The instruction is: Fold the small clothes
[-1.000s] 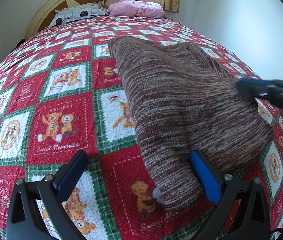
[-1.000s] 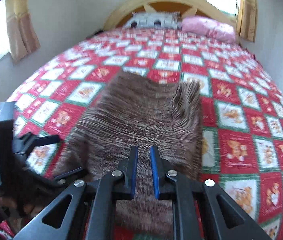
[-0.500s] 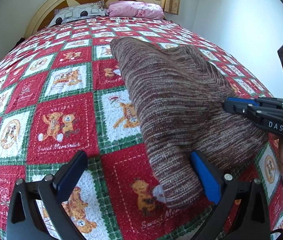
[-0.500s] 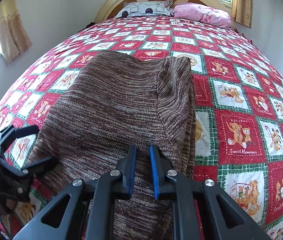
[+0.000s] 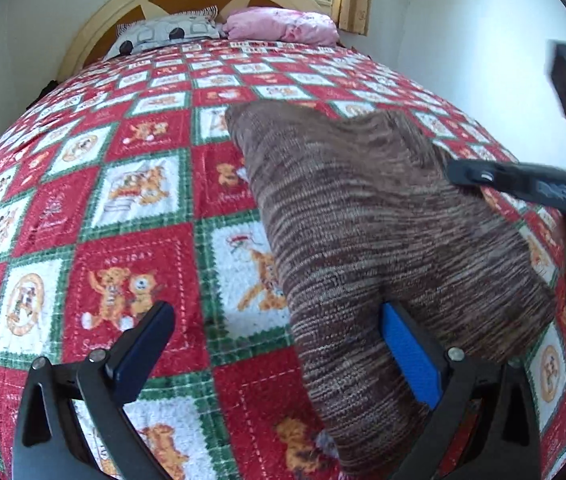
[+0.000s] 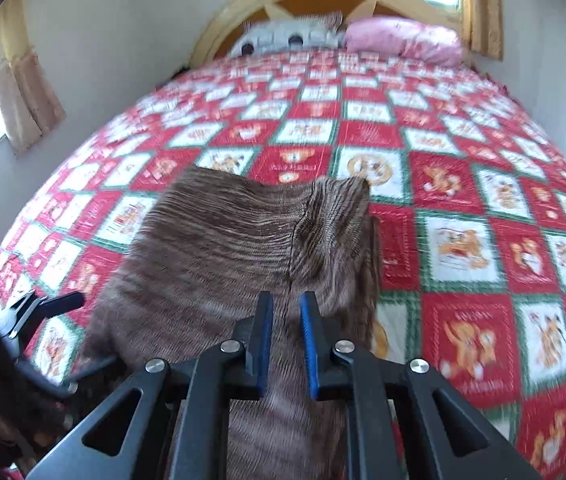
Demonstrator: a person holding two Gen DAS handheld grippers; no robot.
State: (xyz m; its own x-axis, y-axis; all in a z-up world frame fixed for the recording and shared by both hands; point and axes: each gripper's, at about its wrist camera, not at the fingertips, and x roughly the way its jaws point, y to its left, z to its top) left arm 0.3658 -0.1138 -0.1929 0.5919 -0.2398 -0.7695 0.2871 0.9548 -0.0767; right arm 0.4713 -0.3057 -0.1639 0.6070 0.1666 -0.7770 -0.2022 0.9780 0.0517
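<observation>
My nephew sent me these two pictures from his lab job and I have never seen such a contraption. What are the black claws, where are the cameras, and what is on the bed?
There is no robot here: a person holds a two-finger claw in each hand, and each claw carries a wide-angle camera looking forward along its fingers.

The left camera shows the left gripper, its jaws wide open, over the near edge of a brown knit garment. The right camera shows the right gripper, its jaws close together; whether they pinch the knit I cannot tell.

The garment lies on a red, green and white teddy-bear quilt. A patterned pillow and a pink pillow sit at the headboard.
</observation>
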